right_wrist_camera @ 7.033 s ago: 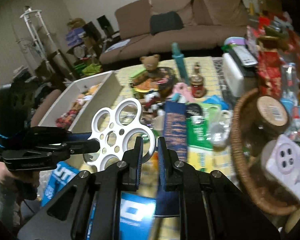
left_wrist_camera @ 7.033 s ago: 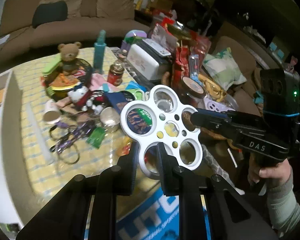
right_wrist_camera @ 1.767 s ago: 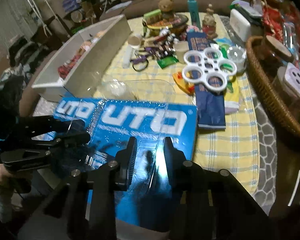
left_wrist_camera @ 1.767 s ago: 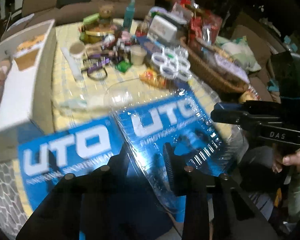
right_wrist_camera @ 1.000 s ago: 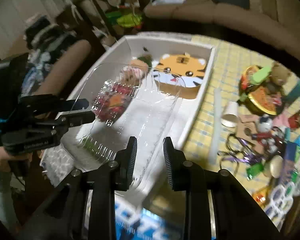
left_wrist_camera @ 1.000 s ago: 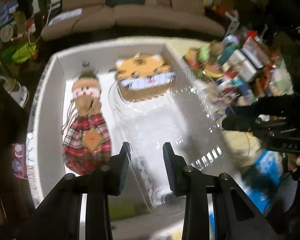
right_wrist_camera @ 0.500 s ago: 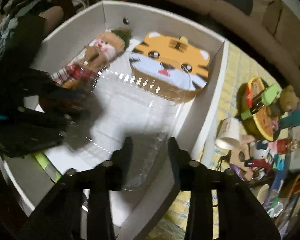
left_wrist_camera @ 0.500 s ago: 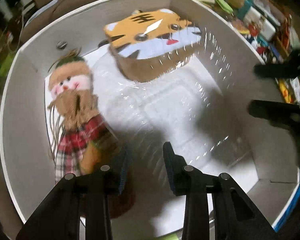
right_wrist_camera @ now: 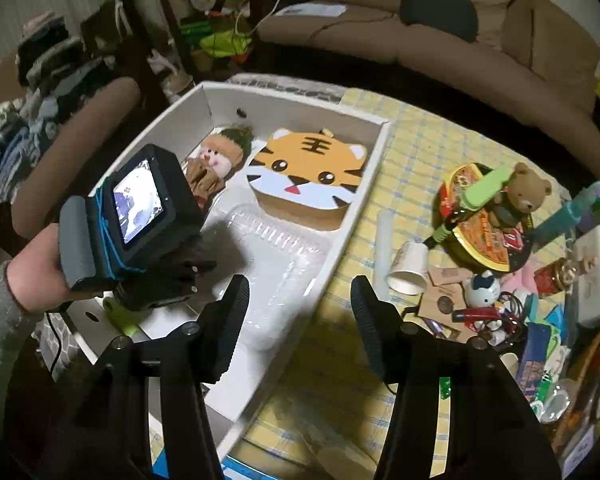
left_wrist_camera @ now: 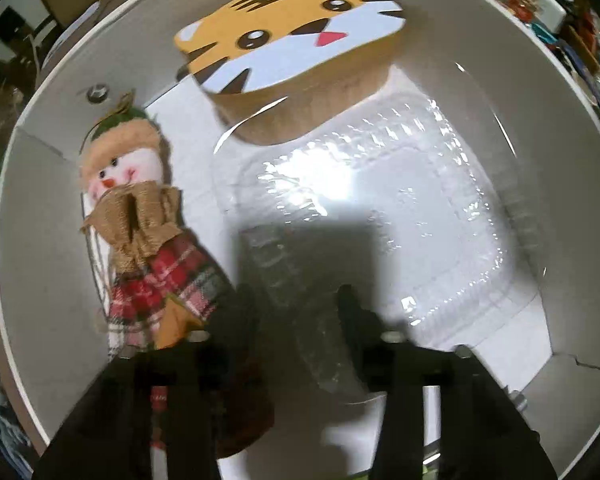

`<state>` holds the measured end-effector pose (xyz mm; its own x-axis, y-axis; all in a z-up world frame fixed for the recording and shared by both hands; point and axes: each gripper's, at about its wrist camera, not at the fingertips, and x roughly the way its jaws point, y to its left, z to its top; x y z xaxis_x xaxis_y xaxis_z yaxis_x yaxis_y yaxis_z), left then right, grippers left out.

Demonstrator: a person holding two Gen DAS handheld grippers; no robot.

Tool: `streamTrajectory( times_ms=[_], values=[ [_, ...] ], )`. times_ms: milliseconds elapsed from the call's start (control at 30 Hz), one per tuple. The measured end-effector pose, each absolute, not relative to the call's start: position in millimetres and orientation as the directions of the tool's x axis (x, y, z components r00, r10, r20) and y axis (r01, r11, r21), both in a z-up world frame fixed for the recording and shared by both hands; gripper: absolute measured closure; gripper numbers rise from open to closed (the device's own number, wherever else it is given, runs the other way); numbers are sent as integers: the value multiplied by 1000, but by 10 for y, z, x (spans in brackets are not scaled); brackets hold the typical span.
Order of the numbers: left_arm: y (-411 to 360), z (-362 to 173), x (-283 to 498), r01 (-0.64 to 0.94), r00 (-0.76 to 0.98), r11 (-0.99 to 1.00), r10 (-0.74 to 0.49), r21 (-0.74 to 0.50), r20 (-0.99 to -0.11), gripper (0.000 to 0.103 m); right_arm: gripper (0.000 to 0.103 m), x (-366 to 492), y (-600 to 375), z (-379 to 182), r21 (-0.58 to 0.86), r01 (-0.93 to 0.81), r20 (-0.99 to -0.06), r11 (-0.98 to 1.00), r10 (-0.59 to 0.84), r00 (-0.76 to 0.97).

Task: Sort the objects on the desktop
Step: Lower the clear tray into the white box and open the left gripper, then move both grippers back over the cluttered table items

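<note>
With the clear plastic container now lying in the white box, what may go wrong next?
1. The left hand-held gripper is low over the clear plastic container; pulling out carelessly may drag or crush this thin shell.
2. The container's far edge seems to overlap the tiger box, so it may sit tilted.
3. The snowman doll lies close beside the gripper and may snag.
</note>
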<state>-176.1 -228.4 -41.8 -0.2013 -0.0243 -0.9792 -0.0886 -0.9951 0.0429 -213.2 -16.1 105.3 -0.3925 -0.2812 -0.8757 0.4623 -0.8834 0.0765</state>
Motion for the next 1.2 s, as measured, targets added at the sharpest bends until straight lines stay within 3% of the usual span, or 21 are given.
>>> streamTrajectory(
  times_ms=[467, 533, 567, 633, 900, 1033, 1067, 1200],
  values=[
    [-2120, -347, -1730, -72, -176, -996, -38, 51, -984, 41, 53, -1883, 821, 1138, 113, 361, -853, -926, -277, -443],
    [-2135, -173, -1680, -51, -219, -998, -33, 45, -975, 37, 53, -1833, 997, 1188, 105, 346, -844, -932, -268, -465],
    [-2138, -75, -1644, -41, -248, -998, -27, 38, -968, 29, 53, -1821, 1097, 1198, 105, 335, -841, -936, -263, -473],
    [-2120, 196, -1532, -19, -335, -1000, 12, -6, -942, 20, 53, -1807, 1327, 1204, 123, 309, -832, -943, -268, -486],
    [-1596, 1151, -1214, -109, -610, -978, 208, -180, -765, 14, 53, -1712, 2080, 1004, 258, 232, -817, -938, -340, -467],
    [-1153, 1322, -1290, -177, -615, -948, 316, -264, -722, 14, 56, -1625, 2260, 903, 311, 246, -798, -918, -393, -458],
    [-1051, 1337, -1337, -174, -611, -945, 325, -278, -722, 14, 61, -1616, 2266, 857, 322, 265, -794, -909, -411, -447],
    [-787, 1264, -1388, -123, -627, -916, 370, -382, -685, 15, 63, -1612, 2104, 625, 286, 345, -807, -894, -419, -417]
  ],
)
